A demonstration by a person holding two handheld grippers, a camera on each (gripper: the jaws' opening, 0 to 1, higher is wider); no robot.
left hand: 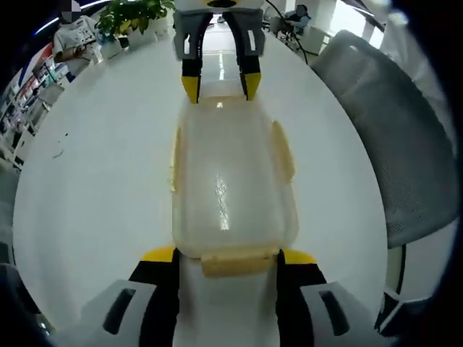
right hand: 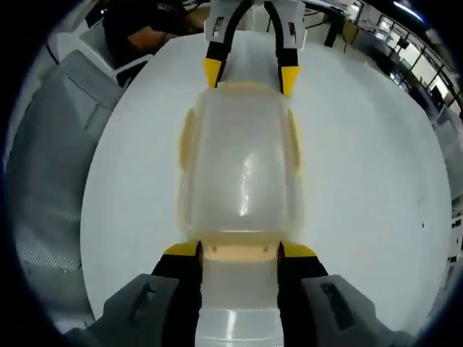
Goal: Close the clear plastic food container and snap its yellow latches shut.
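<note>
A clear plastic container [left hand: 228,181] with its lid on lies lengthwise on the white table [left hand: 94,181], between my two grippers. Pale yellow latches sit on its long sides [left hand: 283,148] and on its ends. In the left gripper view my left gripper [left hand: 228,256] is open, its yellow-tipped jaws straddling the near end latch [left hand: 237,263]. My right gripper [left hand: 221,87] faces it at the far end. The right gripper view holds the same container [right hand: 242,166]. There my right gripper [right hand: 240,251] is open around its end latch [right hand: 239,252], and the left gripper [right hand: 249,76] stands at the far end.
A grey mesh chair [left hand: 405,144] stands close to the table's edge, seen again as the chair [right hand: 51,144] in the right gripper view. A potted plant [left hand: 130,14] sits at the table's far side. A person in dark clothes [right hand: 141,25] sits beyond the table.
</note>
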